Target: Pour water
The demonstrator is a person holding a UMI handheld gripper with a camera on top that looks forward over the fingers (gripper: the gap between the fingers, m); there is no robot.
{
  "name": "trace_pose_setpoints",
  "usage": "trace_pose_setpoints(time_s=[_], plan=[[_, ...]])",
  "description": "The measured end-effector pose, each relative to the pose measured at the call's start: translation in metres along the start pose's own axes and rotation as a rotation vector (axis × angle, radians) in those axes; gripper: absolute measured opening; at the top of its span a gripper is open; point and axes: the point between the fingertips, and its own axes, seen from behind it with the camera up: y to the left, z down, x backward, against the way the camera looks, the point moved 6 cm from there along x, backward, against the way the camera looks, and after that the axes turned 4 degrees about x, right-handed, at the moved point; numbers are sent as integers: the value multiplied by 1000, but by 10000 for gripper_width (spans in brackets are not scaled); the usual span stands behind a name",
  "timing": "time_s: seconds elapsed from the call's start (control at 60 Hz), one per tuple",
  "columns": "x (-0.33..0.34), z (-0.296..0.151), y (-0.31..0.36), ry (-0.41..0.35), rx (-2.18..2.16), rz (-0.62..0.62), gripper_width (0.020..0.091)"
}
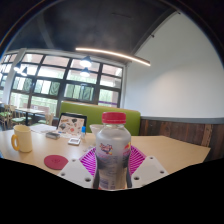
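Lighting and picture quality, seen from my own lens.

Daylight enters through the windows [62,82], which read pale and washed out; a long ceiling light strip [110,56] glows white and slightly blown. The white wall [185,75] is evenly lit, the wooden table [175,150] warm and moderately bright. Wide-angle bending is strong: window frames and strip curve near the rim. The bottle [113,150] close to me looks soft, its clear body carrying faint glare. Far objects lack fine detail.

Red-capped clear bottle [113,150], yellow mug [21,138], green sofa [95,113]
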Motion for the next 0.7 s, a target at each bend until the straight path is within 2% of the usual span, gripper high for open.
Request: trace_pose_setpoints(time_s=[0.183,0.233,0.367,0.5,0.7], plan=[[1,-5,9,46,20,-29,363],[1,-14,13,38,52,-37,364],[-2,-75,46,-59,312,-56,365],[-19,-134,96,-178,856,-69,365],[-35,-136,187,-266,1416,-108,366]])
